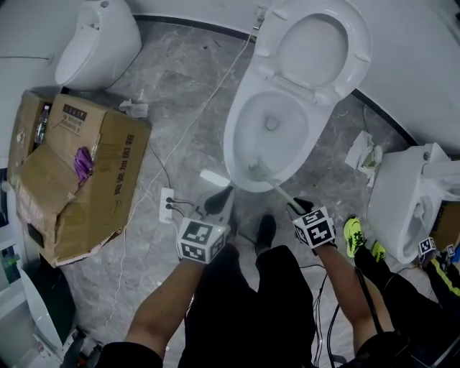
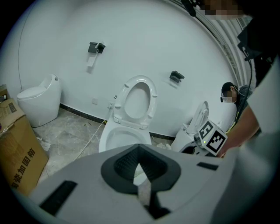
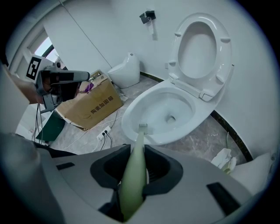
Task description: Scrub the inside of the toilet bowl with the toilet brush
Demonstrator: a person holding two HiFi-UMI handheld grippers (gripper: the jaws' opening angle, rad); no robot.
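Right gripper [image 3: 133, 164] clamped on the pale green toilet brush [image 3: 131, 183]; left gripper [image 2: 141, 168] closed and empty
The head view shows the brush head inside the toilet bowl [image 1: 236, 115], against its near rim; open floor [image 1: 180, 93] lies to the left

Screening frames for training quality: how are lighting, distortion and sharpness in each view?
Head view: even, soft light, toilet bowl sharp. Left gripper view: strong fisheye bend, dark corners, a mosaic patch upper right. Right gripper view: same fisheye and dark corners; the toilet brush goes soft close to the lens.
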